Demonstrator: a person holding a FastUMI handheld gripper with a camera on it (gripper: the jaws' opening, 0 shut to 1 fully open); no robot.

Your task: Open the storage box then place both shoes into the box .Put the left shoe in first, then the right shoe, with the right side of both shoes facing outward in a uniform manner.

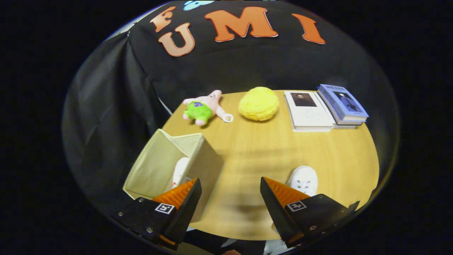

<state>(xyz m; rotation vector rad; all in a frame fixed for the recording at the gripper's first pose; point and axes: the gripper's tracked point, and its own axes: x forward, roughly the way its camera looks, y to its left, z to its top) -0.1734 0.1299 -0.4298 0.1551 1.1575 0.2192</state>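
Note:
A beige fabric storage box (198, 161) stands open on the wooden table, just ahead of my left finger. Inside it a white shoe (180, 171) stands against the box's right wall, partly hidden by that finger. A second white shoe (303, 180) lies on the table just beyond my right finger, its heel end hidden behind the finger. My gripper (230, 187) is open, held above the table's near edge, with bare tabletop between the fingers and nothing held.
At the back of the table (254, 148) lie a pink and green plush toy (204, 108), a yellow round plush (258, 103), a white book (308, 110) and a blue book (342, 103) stacked on another. Black cloth hangs behind and to the left.

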